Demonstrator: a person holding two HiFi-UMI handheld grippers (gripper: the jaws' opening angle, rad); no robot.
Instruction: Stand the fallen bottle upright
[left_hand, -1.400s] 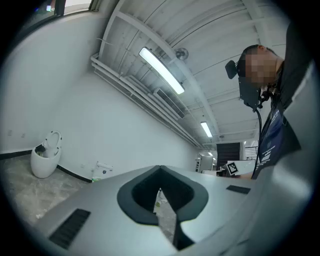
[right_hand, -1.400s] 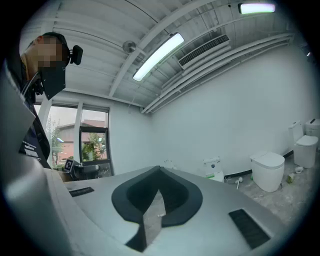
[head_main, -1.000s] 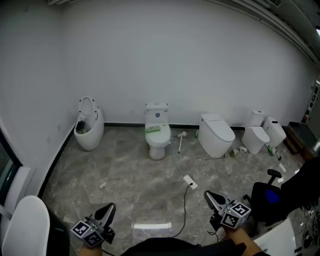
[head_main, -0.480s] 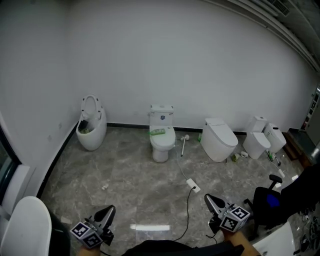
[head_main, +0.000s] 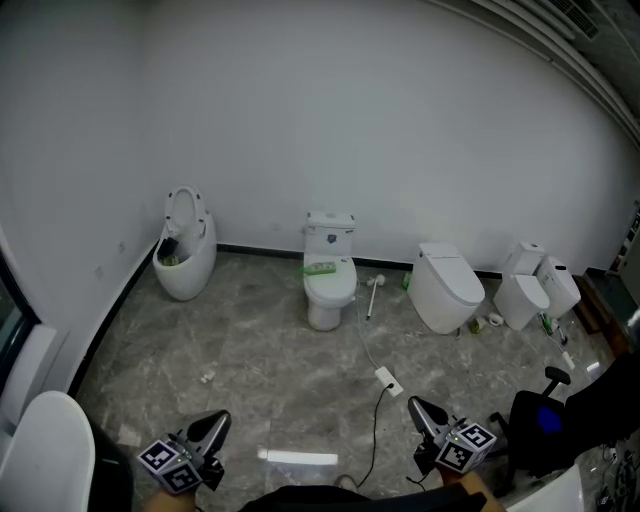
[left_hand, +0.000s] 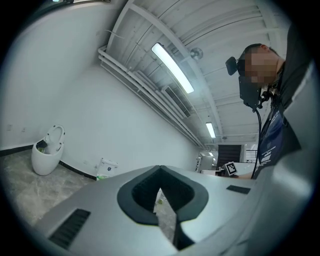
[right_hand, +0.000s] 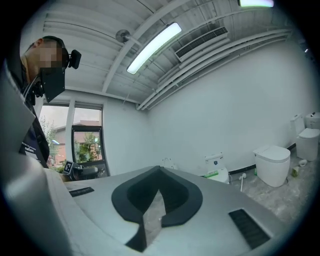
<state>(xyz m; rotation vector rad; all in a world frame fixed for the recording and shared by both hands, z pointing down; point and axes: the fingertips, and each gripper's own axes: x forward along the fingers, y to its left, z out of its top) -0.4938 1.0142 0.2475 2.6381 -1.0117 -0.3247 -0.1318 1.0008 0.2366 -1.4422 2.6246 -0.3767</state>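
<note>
Floor (head_main: 270, 350) shows wider than before; left gripper (head_main: 218, 420), right gripper (head_main: 418, 408) stay shut.

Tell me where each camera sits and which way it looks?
Head view: worn on the head, looking down at floor and wall; left gripper and right gripper show below.
Left gripper view: on that gripper, looking along its shut jaws toward the egg-shaped toilet; the person shows at right.
Right gripper view: likewise, along shut jaws toward the low toilet; person at left.
Shared: all see the middle toilet.
</note>
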